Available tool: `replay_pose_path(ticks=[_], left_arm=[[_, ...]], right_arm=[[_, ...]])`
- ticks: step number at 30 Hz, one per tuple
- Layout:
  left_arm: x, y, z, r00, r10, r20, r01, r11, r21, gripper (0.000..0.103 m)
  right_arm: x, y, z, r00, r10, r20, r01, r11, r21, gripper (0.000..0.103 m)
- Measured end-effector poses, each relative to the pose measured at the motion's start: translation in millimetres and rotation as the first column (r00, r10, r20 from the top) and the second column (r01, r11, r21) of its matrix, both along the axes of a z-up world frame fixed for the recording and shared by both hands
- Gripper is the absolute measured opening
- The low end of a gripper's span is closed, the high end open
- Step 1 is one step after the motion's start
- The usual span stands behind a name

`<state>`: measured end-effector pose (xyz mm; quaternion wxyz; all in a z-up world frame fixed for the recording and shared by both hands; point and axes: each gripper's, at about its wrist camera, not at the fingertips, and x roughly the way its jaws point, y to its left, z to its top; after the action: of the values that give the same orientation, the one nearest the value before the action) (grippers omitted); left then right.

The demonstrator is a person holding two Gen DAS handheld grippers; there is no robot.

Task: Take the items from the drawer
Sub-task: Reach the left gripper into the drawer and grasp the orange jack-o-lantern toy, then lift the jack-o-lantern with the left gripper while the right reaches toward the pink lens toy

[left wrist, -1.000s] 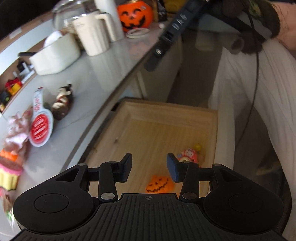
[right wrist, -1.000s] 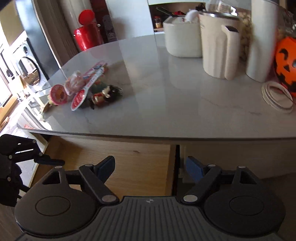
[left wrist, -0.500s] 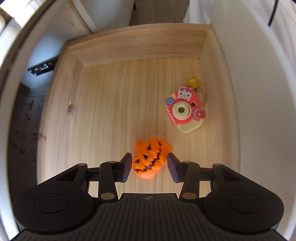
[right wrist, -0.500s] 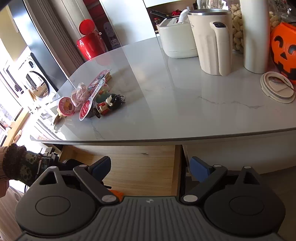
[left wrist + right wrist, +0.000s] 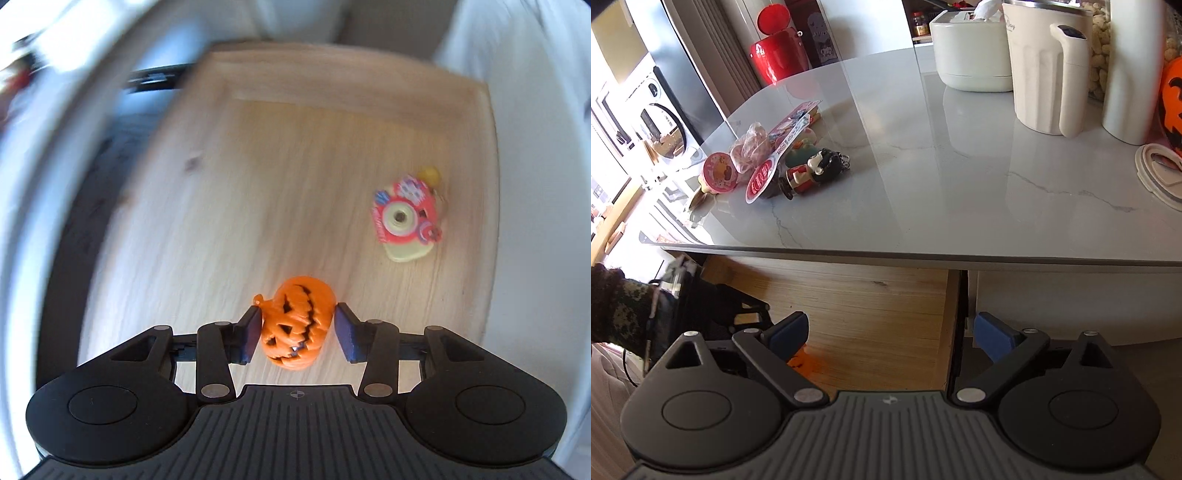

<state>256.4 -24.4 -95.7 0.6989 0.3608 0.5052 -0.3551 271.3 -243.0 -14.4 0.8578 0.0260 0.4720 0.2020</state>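
Straddling pumpkin toy | left gripper jaws near-touching, unclamped

One wooden drawer — two toys inside, one orange pumpkin, one pink toy camera, near its right edge — two grippers.

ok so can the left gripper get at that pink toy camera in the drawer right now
Probably not straight away. The left gripper has the orange pumpkin between its open fingers, so that comes out first. Otherwise the way looks free: the pink toy camera lies uncovered on the drawer floor, by the right wall.
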Motion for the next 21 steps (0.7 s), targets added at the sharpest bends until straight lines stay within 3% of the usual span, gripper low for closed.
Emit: replay_pose_path(ticks=[2, 4, 6, 7, 8, 9, 10, 12, 14, 21], left_arm=[[-4, 23, 27, 0.987, 0.160, 0.014, -0.158, 0.983, -0.093, 0.048], [-3, 52, 51, 0.937, 0.346, -0.040, -0.346, 0.911, -0.222, 0.048], [-3, 84, 63, 0.841, 0.519, -0.153, -0.538, 0.776, -0.330, 0.048], [-6, 103, 66, 0.773, 0.591, -0.231, -0.630, 0.675, -0.383, 0.048], [-8, 116, 66, 0.726, 0.625, -0.289, -0.683, 0.602, -0.415, 0.048], [-9, 128, 65, 0.681, 0.649, -0.339, -0.726, 0.538, -0.429, 0.048], [-10, 133, 64, 0.650, 0.668, -0.363, -0.754, 0.505, -0.420, 0.048], [-11, 138, 62, 0.624, 0.697, -0.354, -0.775, 0.492, -0.397, 0.048], [-18, 140, 60, 0.618, 0.722, -0.312, -0.779, 0.506, -0.371, 0.048], [-31, 142, 53, 0.621, 0.738, -0.262, -0.776, 0.534, -0.335, 0.048]], right_arm=[[1, 8, -4, 1.000, 0.017, -0.007, -0.017, 0.999, -0.028, 0.096], [1, 18, -10, 0.999, 0.041, -0.023, -0.043, 0.997, -0.062, 0.097], [3, 27, -17, 0.997, 0.063, -0.053, -0.068, 0.994, -0.089, 0.098], [3, 32, -23, 0.994, 0.076, -0.081, -0.084, 0.991, -0.104, 0.098], [4, 37, -28, 0.990, 0.087, -0.109, -0.100, 0.988, -0.118, 0.098], [5, 42, -33, 0.985, 0.095, -0.140, -0.115, 0.984, -0.138, 0.098], [6, 48, -38, 0.981, 0.101, -0.166, -0.127, 0.980, -0.154, 0.098], [8, 61, -48, 0.963, 0.112, -0.245, -0.153, 0.976, -0.153, 0.098], [12, 78, -60, 0.930, 0.126, -0.345, -0.186, 0.972, -0.145, 0.098], [24, 151, -102, 0.828, 0.196, -0.525, -0.377, 0.888, -0.264, 0.097]])
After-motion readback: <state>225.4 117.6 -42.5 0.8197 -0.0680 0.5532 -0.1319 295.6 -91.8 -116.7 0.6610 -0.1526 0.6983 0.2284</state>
